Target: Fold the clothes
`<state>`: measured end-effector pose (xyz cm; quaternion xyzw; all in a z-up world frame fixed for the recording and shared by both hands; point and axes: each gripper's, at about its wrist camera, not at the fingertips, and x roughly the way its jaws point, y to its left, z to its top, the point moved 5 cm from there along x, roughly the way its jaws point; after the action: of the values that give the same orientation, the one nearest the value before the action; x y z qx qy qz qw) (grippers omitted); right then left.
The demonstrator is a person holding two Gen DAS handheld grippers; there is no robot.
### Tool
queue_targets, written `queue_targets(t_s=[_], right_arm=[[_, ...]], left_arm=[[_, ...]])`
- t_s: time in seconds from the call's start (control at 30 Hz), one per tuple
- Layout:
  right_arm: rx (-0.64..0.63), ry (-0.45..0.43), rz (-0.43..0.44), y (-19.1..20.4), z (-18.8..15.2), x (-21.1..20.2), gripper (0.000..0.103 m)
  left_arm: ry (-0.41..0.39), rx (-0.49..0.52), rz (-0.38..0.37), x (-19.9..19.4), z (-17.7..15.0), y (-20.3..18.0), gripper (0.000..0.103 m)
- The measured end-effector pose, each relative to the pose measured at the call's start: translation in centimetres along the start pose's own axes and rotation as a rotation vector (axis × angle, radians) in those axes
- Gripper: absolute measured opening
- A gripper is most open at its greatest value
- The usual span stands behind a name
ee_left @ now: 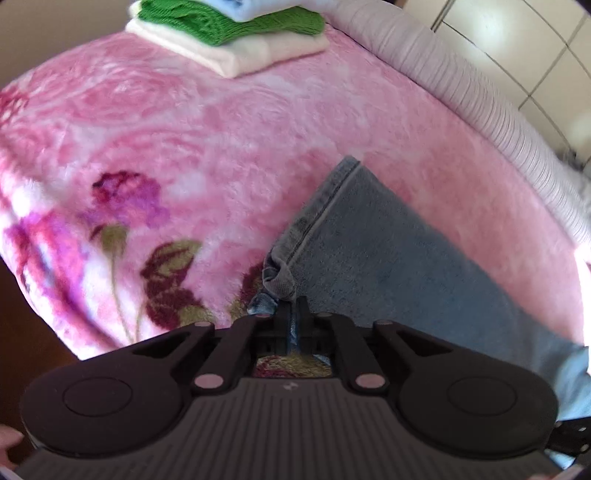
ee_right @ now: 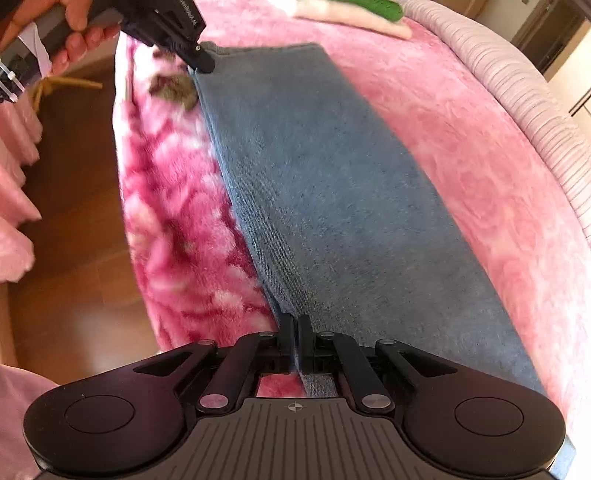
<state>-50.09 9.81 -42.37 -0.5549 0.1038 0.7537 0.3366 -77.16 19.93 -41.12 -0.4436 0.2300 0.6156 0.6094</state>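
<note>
Left wrist view: the left gripper (ee_left: 293, 314) is clenched on a bunched corner of the jeans (ee_left: 369, 251), which are laid as a long narrow denim strip along the near edge of the pink floral blanket (ee_left: 166, 147). In the right wrist view the right gripper (ee_right: 295, 332) is clamped on the denim edge at the opposite end, and the other tool is seen pinching the far corner. A stack of folded clothes (ee_left: 229, 33) is seen at the far side of the bed, well apart from the denim. Only a thin bite of cloth appears to be held at each end, so a layer could be pulled free when the strip is lifted. Uneven lifting would likely skew the fold, and denim so near the edge could be dragged off toward the wooden floor (ee_right: 74, 221).
</note>
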Motion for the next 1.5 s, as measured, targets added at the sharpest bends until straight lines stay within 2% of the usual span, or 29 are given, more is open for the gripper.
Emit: queue_targets(t_s=[0.13,0.23,0.3,0.37,0.47,0.57,0.67,0.73,0.8,0.87,0.97,1.03,1.1,1.17,1.27,1.5], right_arm=[[0.055,-0.008,0.010,-0.5,0.2,-0.6,0.009],[0.200,-0.037,0.012,-2.8,-1.0,-2.4,0.016],[0.337,-0.055,-0.008,-5.3,-2.5,-3.7,0.027],[0.506,-0.047,-0.077,-8.6,-5.2,-5.0,0.029],[0.857,-0.028,-0.123,-14.4,-11.7,-7.0,0.029],[1.283,-0.033,-0.110,-18.7,-21.7,-9.3,0.029],[1.662,-0.052,-0.126,-21.4,-32.2,-12.1,0.029],[1.834,-0.078,-0.166,-22.2,-38.7,-14.6,0.029],[1.958,-0.085,-0.211,-22.8,-44.3,-16.9,0.029],[2.014,-0.088,-0.241,-23.5,-48.3,-18.8,0.029],[2.032,-0.084,-0.264,-24.5,-51.9,-20.6,0.030],[2.053,-0.117,-0.254,-24.9,-53.6,-21.3,0.031],[2.088,-0.148,-0.234,-25.3,-54.2,-21.0,0.032],[2.123,-0.178,-0.214,-25.6,-54.9,-20.8,0.032],[2.170,-0.225,-0.190,-26.1,-55.5,-20.4,0.032],[2.266,-0.341,-0.194,-27.0,-57.1,-20.6,0.032]], left_arm=[[0.020,0.047,0.092,-1.0,0.2,-1.1,0.008],[0.048,0.047,0.185,-2.3,0.0,-2.2,0.009],[0.058,0.070,0.177,-3.2,-0.2,-4.0,0.009],[0.067,0.123,0.142,-3.8,-0.6,-7.0,0.009],[0.109,0.224,0.019,-3.5,-1.9,-13.2,0.009],[0.191,0.355,-0.162,-2.4,-4.7,-21.0,0.009],[0.263,0.516,-0.284,-1.8,-8.9,-28.7,0.009],[0.300,0.629,-0.336,-2.0,-12.0,-32.9,0.012],[0.332,0.767,-0.357,-2.3,-15.3,-36.1,0.018],[0.339,0.940,-0.350,-2.8,-18.4,-38.5,0.020],[0.307,1.213,-0.311,-3.2,-22.4,-40.9,0.024],[0.286,1.331,-0.273,-2.8,-23.9,-41.4,0.024],[0.274,1.404,-0.251,-2.4,-24.8,-41.6,0.024],[0.276,1.446,-0.236,-2.0,-25.2,-41.8,0.022],[0.272,1.454,-0.249,-2.1,-24.9,-41.8,0.016],[0.280,1.476,-0.284,-1.7,-24.8,-42.1,0.007]])
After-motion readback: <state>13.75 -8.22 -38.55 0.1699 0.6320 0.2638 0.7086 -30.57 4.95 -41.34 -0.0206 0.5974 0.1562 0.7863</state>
